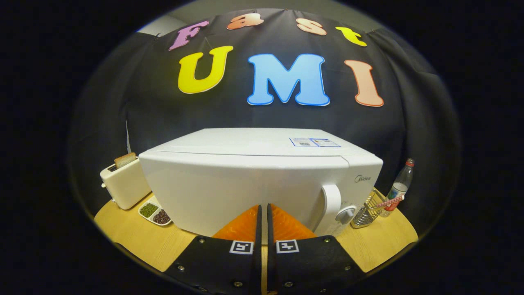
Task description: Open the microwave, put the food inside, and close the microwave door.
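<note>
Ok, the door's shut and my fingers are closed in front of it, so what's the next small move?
Probably open the gripper and shift it toward the white vertical door handle. The white boxy microwave has its door closed, the fingers sit together with nothing between them, and the handle lies beside the round knob, off to one side of them.

A white microwave (pixel 254 180) with its door closed blocks the way just ahead of the gripper (pixel 264 215), whose fingers are nearly together with nothing between them. A toaster (pixel 123 184) and a two-part dish (pixel 154 213) crowd its left; a wire rack (pixel 368 211) and a bottle (pixel 399 186) crowd its right. Bare table (pixel 139 237) lies beside the fingers.
</note>
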The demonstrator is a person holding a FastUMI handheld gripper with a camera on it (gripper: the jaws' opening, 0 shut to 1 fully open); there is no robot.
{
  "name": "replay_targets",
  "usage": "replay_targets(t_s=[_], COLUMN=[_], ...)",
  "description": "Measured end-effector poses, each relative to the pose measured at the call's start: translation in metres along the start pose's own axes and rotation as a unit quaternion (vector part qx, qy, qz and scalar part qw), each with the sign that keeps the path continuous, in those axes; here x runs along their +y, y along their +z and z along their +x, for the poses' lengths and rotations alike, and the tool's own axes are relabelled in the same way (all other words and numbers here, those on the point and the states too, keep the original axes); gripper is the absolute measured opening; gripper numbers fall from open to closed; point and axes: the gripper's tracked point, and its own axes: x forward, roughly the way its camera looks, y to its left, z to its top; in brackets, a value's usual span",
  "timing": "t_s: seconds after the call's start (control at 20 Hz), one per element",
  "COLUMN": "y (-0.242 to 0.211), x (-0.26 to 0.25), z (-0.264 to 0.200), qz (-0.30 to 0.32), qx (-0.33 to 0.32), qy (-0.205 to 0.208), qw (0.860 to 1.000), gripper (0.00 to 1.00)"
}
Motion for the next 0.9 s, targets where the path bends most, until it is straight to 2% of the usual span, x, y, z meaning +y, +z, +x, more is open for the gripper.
replay_targets(t_s=[0.45,0.9], y=[0.03,0.047], x=[-0.009,-0.019], z=[-0.109,-0.198], qz=[-0.006,-0.009], qx=[-0.065,-0.121], qy=[0.007,0.005], qw=[0.998,0.993], gripper=[0.06,0.06])
